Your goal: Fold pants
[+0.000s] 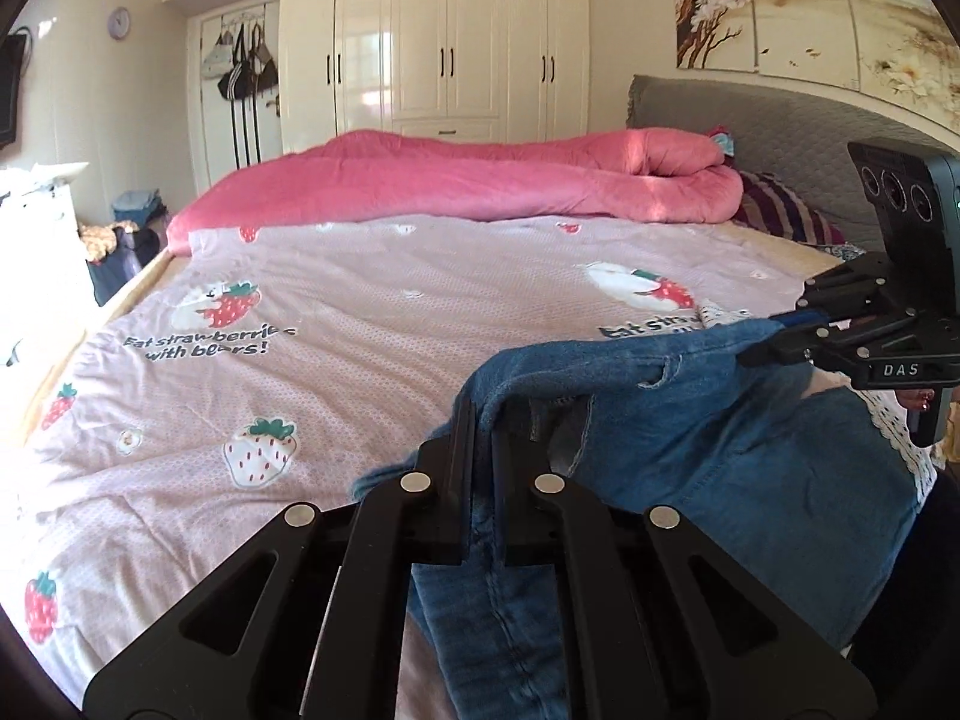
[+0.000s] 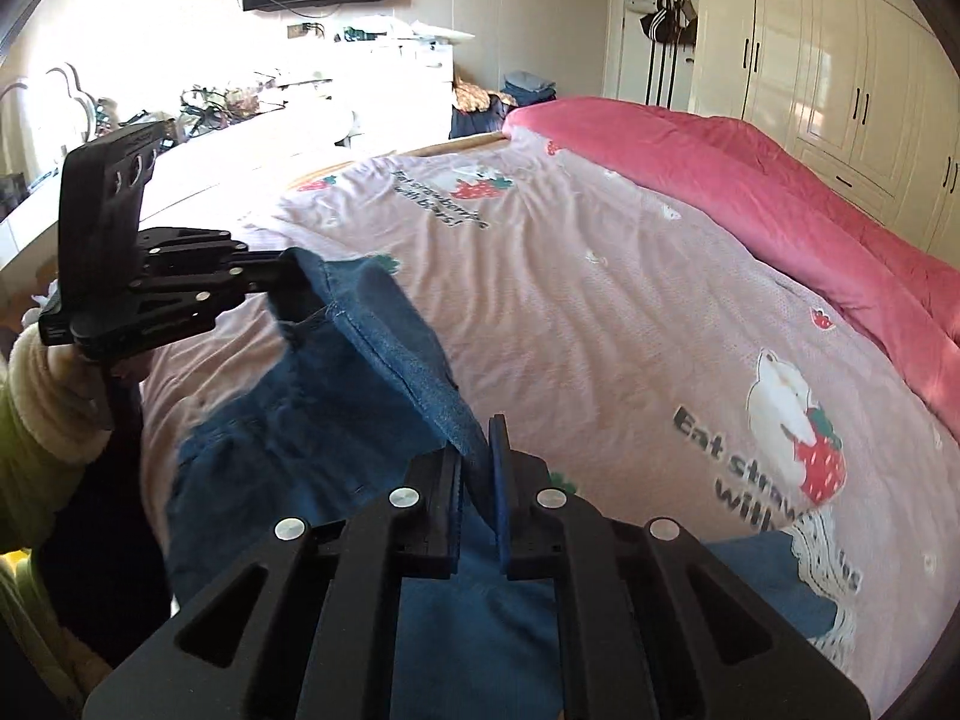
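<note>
Lower part of the pants point(image 1: 780, 480) runs off the bottom edge in both wrist views, so legs and hems aren't visible. Left gripper point(image 1: 483, 420) pads are buried under the denim fold; contact line hidden. Printed text on the bedspread point(image 1: 300, 276) is partly covered by the pants. Person's sleeve point(image 2: 36, 420) is cut off at the left edge.

The pink strawberry sheet point(image 1: 372, 372) lies open ahead; the rolled pink quilt point(image 1: 480, 180) blocks its far side.

Blue denim pants point(image 1: 690, 420), pink strawberry-print sheet point(image 1: 360, 360)
</note>
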Tool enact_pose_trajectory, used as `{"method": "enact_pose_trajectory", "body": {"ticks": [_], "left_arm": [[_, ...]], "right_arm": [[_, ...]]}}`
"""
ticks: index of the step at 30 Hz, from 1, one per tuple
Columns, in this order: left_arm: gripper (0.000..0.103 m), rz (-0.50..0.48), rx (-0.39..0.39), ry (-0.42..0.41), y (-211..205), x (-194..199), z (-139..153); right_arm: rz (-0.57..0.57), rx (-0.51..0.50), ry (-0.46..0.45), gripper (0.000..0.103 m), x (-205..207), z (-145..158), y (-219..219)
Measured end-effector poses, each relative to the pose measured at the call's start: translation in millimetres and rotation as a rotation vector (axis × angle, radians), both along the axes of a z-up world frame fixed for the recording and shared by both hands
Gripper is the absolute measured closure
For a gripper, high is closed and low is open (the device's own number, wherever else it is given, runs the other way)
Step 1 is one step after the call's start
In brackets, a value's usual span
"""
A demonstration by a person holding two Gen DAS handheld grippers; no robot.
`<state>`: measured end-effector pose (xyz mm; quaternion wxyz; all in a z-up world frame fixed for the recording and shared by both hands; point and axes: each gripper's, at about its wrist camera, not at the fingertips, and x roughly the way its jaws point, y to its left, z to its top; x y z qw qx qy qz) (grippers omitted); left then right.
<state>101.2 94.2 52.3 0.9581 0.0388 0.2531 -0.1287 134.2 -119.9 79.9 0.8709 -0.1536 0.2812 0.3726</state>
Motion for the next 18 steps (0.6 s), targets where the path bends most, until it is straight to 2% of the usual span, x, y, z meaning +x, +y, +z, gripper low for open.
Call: {"method": "enact_pose_trajectory", "body": {"ticks": [3, 9, 18], "left_arm": [[0.103, 0.008, 0.005, -0.017, -5.6, -27.8, -6.5], [0.103, 0.009, -0.015, 0.03, -11.4, -76.8, -28.7], [0.103, 0.009, -0.001, 0.128, -14.2, -117.4, -55.7]], "right_arm": [[0.017, 0.018, 0.014, 0.096, -36.7, -12.4, -5.2], [0.02, 0.025, 0.065, 0.096, -89.0, -48.4, -9.4], [0.002, 0.076, 0.146, 0.095, -120.7, -78.4, -11.2]]}}
